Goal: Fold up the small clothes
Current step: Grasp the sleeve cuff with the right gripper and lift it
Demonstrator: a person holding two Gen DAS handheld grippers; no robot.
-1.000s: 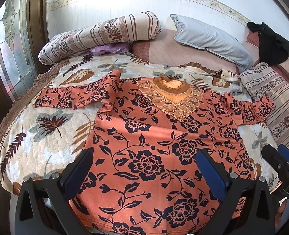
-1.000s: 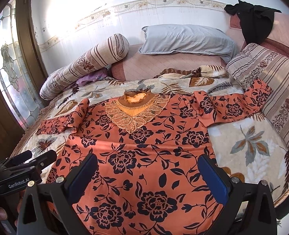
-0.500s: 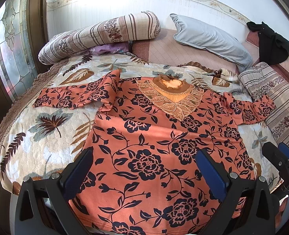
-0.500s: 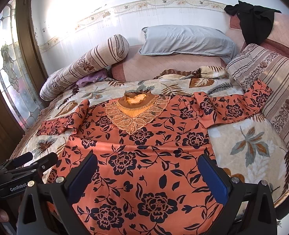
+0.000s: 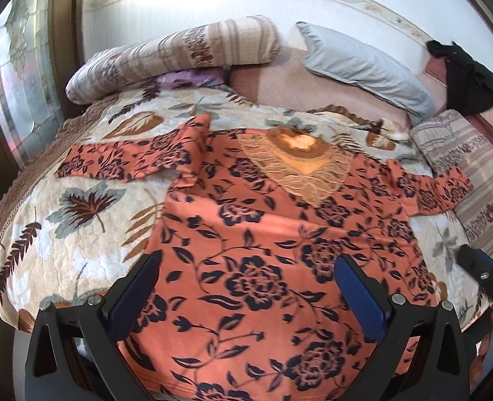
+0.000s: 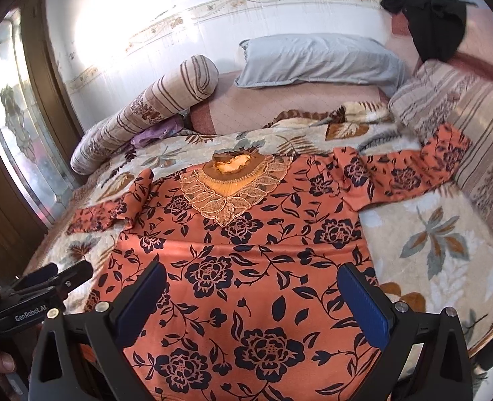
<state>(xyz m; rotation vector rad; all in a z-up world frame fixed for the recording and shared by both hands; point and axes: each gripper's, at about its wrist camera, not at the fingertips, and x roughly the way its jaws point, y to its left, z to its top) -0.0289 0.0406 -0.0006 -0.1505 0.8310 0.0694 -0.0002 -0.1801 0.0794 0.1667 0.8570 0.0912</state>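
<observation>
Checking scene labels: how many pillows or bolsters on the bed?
3 clearly: a striped bolster at the far left by the wall, a grey pillow at the head, a striped cushion at the right edge. More may be hidden under the black garment.

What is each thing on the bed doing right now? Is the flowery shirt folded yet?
Orange floral shirt: spread flat, not folded, sleeves out.
Left gripper: open, above the shirt's hem.
Right gripper: open, holding nothing.
Grey pillow: lying flat.
Striped bolster: lying on its side.
Black cloth: bunched, draped.
</observation>
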